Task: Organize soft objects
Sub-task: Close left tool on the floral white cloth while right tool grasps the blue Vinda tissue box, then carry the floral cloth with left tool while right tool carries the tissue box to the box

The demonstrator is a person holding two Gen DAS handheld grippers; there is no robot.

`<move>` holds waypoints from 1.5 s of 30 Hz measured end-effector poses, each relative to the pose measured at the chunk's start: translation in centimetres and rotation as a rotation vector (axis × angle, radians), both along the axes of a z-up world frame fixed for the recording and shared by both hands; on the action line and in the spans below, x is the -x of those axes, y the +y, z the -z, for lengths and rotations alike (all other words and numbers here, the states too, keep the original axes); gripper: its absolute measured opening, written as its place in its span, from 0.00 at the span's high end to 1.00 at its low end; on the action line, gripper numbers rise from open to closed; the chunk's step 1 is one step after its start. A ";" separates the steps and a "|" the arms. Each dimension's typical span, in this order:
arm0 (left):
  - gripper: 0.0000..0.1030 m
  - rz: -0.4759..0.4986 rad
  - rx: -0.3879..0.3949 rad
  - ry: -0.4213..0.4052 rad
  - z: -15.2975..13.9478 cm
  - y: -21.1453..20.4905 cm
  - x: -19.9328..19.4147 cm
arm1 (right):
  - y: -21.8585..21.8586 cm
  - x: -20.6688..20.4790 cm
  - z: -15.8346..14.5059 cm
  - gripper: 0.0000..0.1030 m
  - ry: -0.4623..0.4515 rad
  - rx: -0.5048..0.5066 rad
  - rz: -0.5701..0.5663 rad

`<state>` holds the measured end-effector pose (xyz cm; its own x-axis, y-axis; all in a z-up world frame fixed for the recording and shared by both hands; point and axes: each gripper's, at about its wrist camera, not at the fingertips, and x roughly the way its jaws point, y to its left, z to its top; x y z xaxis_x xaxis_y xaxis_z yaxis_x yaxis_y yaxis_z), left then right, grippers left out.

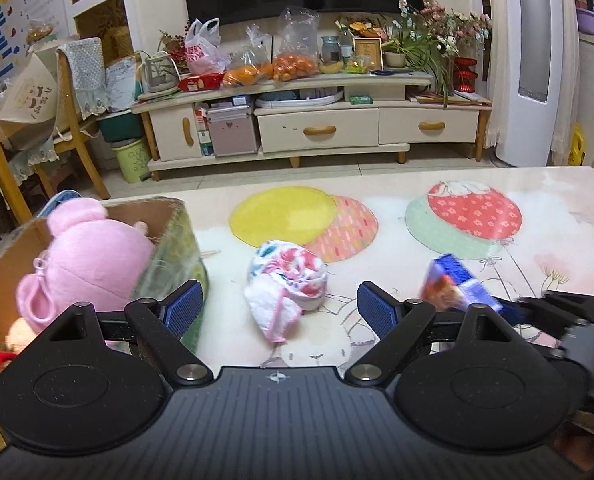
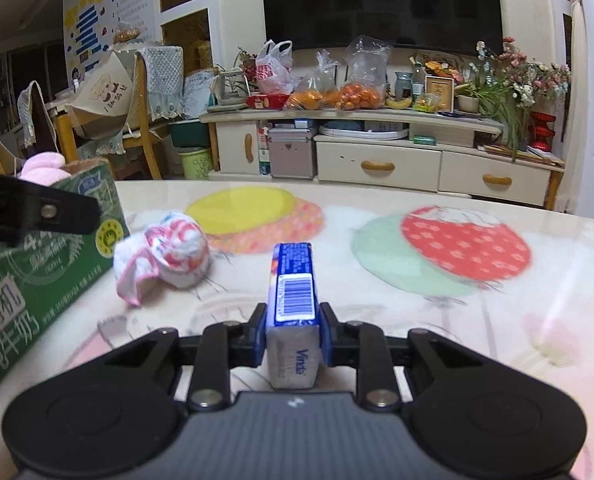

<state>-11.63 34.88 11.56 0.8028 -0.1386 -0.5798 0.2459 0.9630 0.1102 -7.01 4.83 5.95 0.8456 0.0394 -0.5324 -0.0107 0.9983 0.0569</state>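
Cardboard box (image 1: 169, 240), one, is sitting at the table's (image 1: 417, 184) left edge, with one pink plush (image 1: 93, 256) sticking out of it. One balled cloth (image 1: 285, 280), white with pink and blue print, is lying on the table just right of the box, apart from it. Left gripper (image 1: 279, 308) is hanging with jaws wide apart, nothing between the pads, cloth ahead of the gap. One blue tissue pack (image 2: 295, 288) is sitting right of the cloth, clamped at its near end by the right gripper (image 2: 293, 336), both pads pressing its sides.
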 end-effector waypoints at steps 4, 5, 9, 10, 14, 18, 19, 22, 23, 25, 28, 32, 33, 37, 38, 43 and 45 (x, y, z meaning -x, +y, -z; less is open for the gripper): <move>0.00 -0.018 0.002 0.007 1.5 -1.3 -1.3 | -1.3 1.4 -0.1 0.77 0.005 0.031 0.010; 0.00 -0.027 0.004 0.011 1.9 -1.5 -1.7 | -1.7 1.7 -0.1 0.77 0.006 0.032 0.017; 0.00 -0.067 0.004 0.024 3.0 -2.5 -3.3 | -3.0 2.6 0.1 0.77 -0.002 0.030 0.040; 0.00 -0.072 0.002 0.023 3.3 -2.7 -3.7 | -3.2 2.6 0.1 0.77 -0.003 0.027 0.044; 0.00 -0.096 0.010 0.035 4.5 -3.6 -5.8 | -3.6 2.7 0.4 0.70 -0.006 0.018 0.051; 0.00 -0.113 0.003 0.037 5.4 -4.4 -7.6 | -4.1 2.4 0.8 0.62 0.009 -0.014 0.065; 0.00 -0.112 -0.003 0.033 5.7 -4.6 -8.0 | -4.2 2.3 0.8 0.62 0.013 -0.017 0.064; 0.00 -0.130 -0.025 0.036 6.7 -4.8 -9.3 | -4.2 2.1 1.0 0.59 0.019 -0.024 0.054; 0.00 -0.142 -0.031 0.040 6.9 -4.7 -9.5 | -4.2 2.0 1.1 0.59 0.024 -0.026 0.052; 0.00 -0.152 -0.022 0.051 7.4 -4.4 -10.0 | -4.3 1.8 1.1 0.59 0.027 -0.037 0.050; 0.02 -0.152 -0.014 0.050 7.9 -4.3 -10.6 | -4.3 1.5 1.3 0.59 0.045 -0.043 0.046; 0.16 -0.144 0.017 0.064 8.4 -4.3 -11.2 | -4.4 1.4 1.3 0.59 0.053 -0.048 0.045; 0.17 -0.147 0.022 0.060 8.4 -4.3 -11.2 | -4.3 1.5 1.3 0.59 0.053 -0.048 0.044; 0.18 -0.152 0.003 0.052 8.3 -4.5 -10.9 | -4.1 1.5 1.3 0.59 0.056 -0.042 0.032; 0.19 -0.152 0.005 0.053 8.2 -4.6 -10.6 | -4.0 1.5 1.3 0.59 0.057 -0.035 0.032; 0.19 -0.133 -0.002 0.055 7.8 -5.0 -9.2 | -3.8 1.2 1.3 0.65 0.059 -0.022 0.035; 0.19 -0.120 -0.003 0.060 7.9 -5.1 -8.6 | -3.7 1.1 1.3 0.67 0.060 -0.017 0.038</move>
<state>-3.03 29.78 3.65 0.7775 -0.0419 -0.6274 0.1354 0.9855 0.1021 -8.13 1.09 4.63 0.8134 0.0170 -0.5814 0.0312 0.9969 0.0728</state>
